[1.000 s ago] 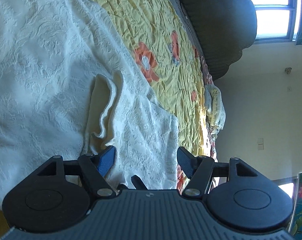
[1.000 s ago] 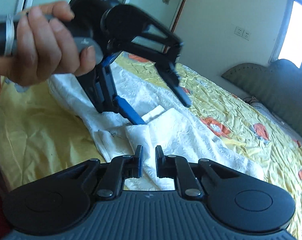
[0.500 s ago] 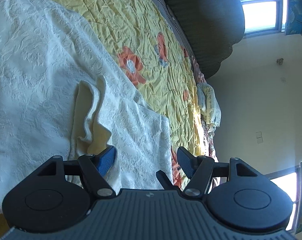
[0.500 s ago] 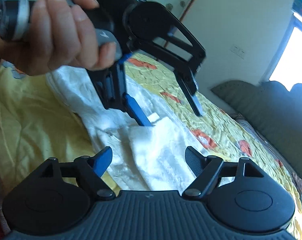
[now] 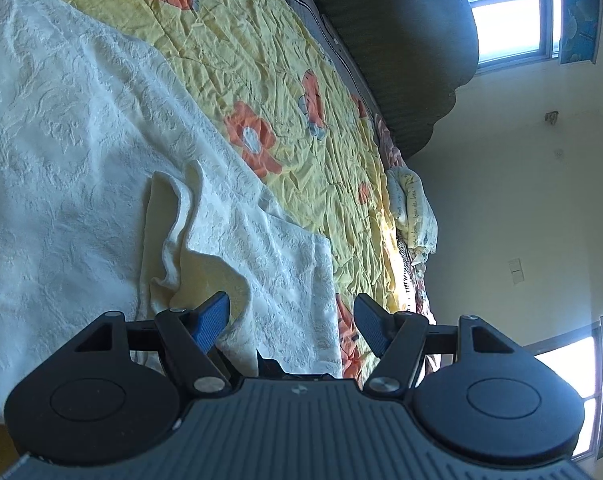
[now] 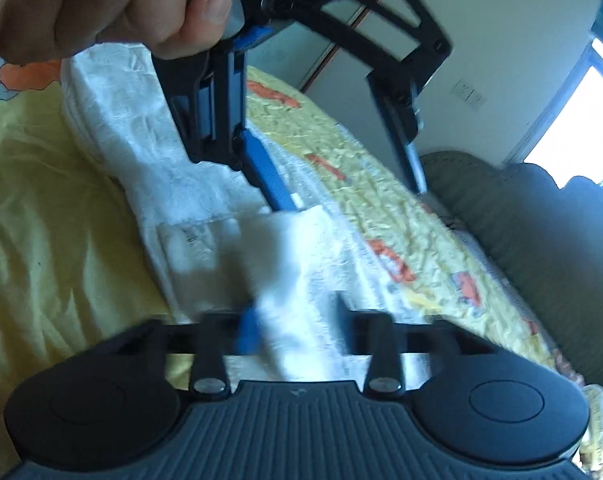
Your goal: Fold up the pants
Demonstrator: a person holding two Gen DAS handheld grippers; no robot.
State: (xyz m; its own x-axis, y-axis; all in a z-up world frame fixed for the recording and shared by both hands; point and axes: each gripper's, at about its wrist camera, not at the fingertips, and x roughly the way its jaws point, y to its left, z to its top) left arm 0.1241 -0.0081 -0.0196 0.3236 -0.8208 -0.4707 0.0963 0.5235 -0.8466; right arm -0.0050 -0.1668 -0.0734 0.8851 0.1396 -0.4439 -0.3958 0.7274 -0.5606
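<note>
White textured pants [image 5: 81,140] lie spread on a yellow floral bedsheet [image 5: 261,40]. A folded-over edge shows their smooth cream inside. My left gripper [image 5: 291,318] hovers open just above that edge, and nothing is pinched between its blue pads. In the right wrist view a hand [image 6: 101,4] holds the left gripper [image 6: 341,176] over the pants [image 6: 149,140], its lower blue finger [image 6: 265,172] reaching down to the cloth. My right gripper [image 6: 295,320] is blurred. Its jaws are closing on a raised fold of the white fabric, which fills the gap between them.
A dark green padded headboard [image 5: 401,40] runs along the far side of the bed. A crumpled printed cloth [image 5: 413,208] lies near the bed's corner. Bright windows [image 5: 509,20] and pale walls lie beyond. Bare yellow sheet [image 6: 41,220] lies left of the pants.
The right jaws went from shut to wide open and have now come in around a fold of the pants, closer to the cloth. The left gripper stayed open and rolled slightly.
</note>
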